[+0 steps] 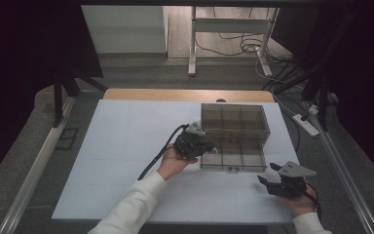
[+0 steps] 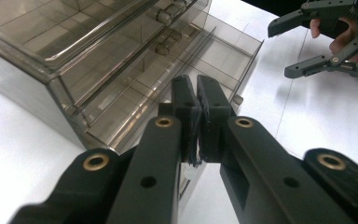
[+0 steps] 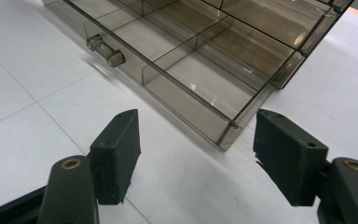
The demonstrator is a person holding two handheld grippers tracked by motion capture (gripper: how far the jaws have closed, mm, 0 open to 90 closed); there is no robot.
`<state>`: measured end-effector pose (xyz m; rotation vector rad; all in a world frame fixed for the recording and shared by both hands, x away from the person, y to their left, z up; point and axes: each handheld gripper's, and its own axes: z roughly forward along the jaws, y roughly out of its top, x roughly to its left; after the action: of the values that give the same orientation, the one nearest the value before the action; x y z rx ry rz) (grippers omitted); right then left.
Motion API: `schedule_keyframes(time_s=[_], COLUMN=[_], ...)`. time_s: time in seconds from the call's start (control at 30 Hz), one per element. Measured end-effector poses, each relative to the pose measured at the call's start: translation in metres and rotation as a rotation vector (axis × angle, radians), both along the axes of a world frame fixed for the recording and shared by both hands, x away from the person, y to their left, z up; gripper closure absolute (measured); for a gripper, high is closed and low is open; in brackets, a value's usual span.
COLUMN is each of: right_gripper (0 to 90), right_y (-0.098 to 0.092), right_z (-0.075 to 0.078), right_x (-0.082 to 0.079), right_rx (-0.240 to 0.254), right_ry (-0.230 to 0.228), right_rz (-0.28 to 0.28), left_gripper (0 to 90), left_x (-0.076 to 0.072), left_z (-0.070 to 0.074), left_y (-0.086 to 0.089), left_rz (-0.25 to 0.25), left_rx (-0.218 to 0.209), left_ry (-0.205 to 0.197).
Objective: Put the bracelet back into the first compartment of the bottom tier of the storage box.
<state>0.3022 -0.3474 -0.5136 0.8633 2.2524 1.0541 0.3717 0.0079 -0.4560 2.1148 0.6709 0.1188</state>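
A smoky clear drawer box (image 1: pixel 233 119) stands on the white table (image 1: pixel 121 146), its bottom drawer (image 1: pixel 233 155) pulled out toward me. The drawer (image 3: pixel 200 56) has several bare compartments and a small knob handle (image 3: pixel 105 50). My left gripper (image 1: pixel 207 147) is at the drawer's left side wall. In the left gripper view its jaws (image 2: pixel 196 86) are pressed together over the drawer's (image 2: pixel 205 60) near corner, and I see nothing held between them. My right gripper (image 1: pixel 265 179) rests low near the drawer's front right corner, open (image 3: pixel 196 135) and holding nothing; it also appears open farther off (image 2: pixel 284 46).
The box sits right of the table's centre, near the back edge. A wooden strip (image 1: pixel 185 95) borders the table's far side. Beyond it are a floor with cables (image 1: pixel 243 46), a desk frame (image 1: pixel 192 44) and a power strip (image 1: pixel 307 124). Metal rails (image 1: pixel 34 170) run along both sides.
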Motion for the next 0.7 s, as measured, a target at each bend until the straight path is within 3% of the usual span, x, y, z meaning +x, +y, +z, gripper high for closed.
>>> schedule_keyframes(time_s=[0.7], right_gripper=[31.7], right_y=[-0.002], right_z=[0.001], right_x=[-0.002], right_rx=[0.001], right_ry=[0.000], right_rz=[-0.006], left_gripper=[87.0], left_x=[0.006], left_z=[-0.006], left_y=[-0.014], left_rz=[-0.011], left_rx=[-0.003], left_ry=[0.002])
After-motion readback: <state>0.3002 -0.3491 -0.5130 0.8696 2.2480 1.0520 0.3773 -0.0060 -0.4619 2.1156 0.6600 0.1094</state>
